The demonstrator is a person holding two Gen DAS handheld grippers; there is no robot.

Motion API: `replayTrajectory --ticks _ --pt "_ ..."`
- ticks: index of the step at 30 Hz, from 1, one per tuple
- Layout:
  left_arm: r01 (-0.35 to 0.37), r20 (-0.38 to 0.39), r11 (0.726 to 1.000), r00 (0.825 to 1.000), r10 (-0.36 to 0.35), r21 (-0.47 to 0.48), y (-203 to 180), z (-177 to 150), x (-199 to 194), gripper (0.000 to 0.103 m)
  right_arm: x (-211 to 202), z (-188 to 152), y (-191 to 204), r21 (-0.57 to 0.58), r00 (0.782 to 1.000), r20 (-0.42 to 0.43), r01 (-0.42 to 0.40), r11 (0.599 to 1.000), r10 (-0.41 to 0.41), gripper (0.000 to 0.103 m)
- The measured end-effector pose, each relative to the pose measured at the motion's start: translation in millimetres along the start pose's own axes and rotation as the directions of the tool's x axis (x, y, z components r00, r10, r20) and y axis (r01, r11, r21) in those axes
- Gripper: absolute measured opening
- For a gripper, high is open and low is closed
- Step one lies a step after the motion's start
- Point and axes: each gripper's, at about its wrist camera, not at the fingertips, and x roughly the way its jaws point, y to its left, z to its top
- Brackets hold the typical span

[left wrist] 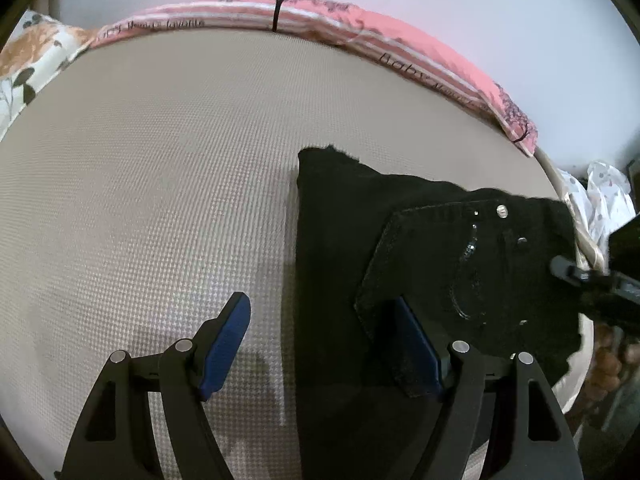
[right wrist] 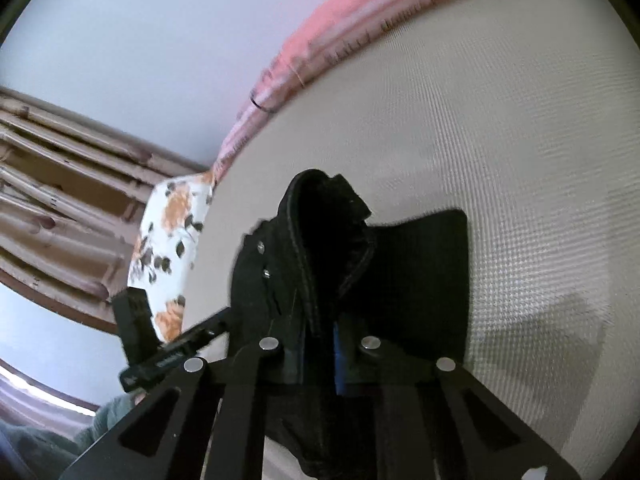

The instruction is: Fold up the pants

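Observation:
Black pants (left wrist: pixel 420 248) lie folded on the beige mattress (left wrist: pixel 160 160), waistband with button and zipper toward the right. My left gripper (left wrist: pixel 320 344) is open just above the mattress, straddling the pants' left edge; its right finger (left wrist: pixel 416 348) is over the fabric, its left finger (left wrist: pixel 224 344) over bare mattress. In the right wrist view my right gripper (right wrist: pixel 318 344) is shut on the pants (right wrist: pixel 340 248), pinching a raised fold at the waistband. The right gripper also shows at the right edge of the left wrist view (left wrist: pixel 592 280).
A pink striped blanket (left wrist: pixel 360 36) runs along the mattress's far edge against a white wall. A floral pillow (left wrist: pixel 28 64) lies at the far left corner. White patterned cloth (left wrist: pixel 600 196) sits off the mattress's right side. Curtains (right wrist: pixel 52 184) hang in the right wrist view.

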Motion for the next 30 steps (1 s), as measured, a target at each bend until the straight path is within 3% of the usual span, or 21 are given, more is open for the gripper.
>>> replayTrajectory --ticks 4,8,10,12,14,19,24,26,30 --pt "0.028 0.026 0.999 0.999 -0.029 0.041 -13.3 0.4 -4.6 0.075 -21.7 -4.0 2.8 0.018 0.996 0.060 0.058 0.998 -0.059 0.009" --pt "0.019 0.024 0.993 0.999 -0.022 0.116 -30.0 -5.1 -1.0 0.075 -19.9 -11.5 -30.1 0.114 0.987 0.036 0.155 0.981 -0.160 0.009" --pt "0.020 0.000 0.988 1.000 -0.020 0.155 -37.0 -11.7 5.6 0.075 -14.9 -15.5 -40.8 0.130 0.988 0.020 0.150 0.980 -0.154 0.010" --pt "0.013 -0.035 0.981 0.999 -0.006 0.195 -43.1 -18.3 15.1 0.075 -13.4 -14.2 -38.8 0.128 0.983 0.008 0.181 0.975 -0.184 0.016" --pt "-0.003 -0.046 0.974 0.999 0.014 0.226 -48.0 -23.8 20.7 0.075 -16.1 -11.6 -29.7 0.106 0.972 -0.004 0.233 0.967 -0.234 0.030" --pt "0.017 -0.048 0.975 0.999 -0.006 0.223 -49.5 -27.8 17.0 0.075 -42.4 -25.4 -13.9 0.078 0.966 -0.001 0.258 0.963 -0.258 0.032" --pt "0.025 -0.045 0.973 0.999 -0.015 0.230 -47.7 -35.7 10.1 0.075 -57.7 -52.8 -7.8 0.090 0.976 -0.019 0.219 0.972 -0.218 0.030" --pt "0.022 -0.047 0.973 0.999 -0.011 0.228 -47.7 -37.6 9.9 0.075 -57.5 -56.8 -5.8 0.081 0.971 -0.015 0.240 0.967 -0.239 0.011" --pt "0.024 -0.051 0.971 0.999 -0.012 0.239 -51.3 -39.4 2.9 0.075 -66.2 -58.3 10.6 0.039 0.967 0.011 0.254 0.966 -0.255 0.009"
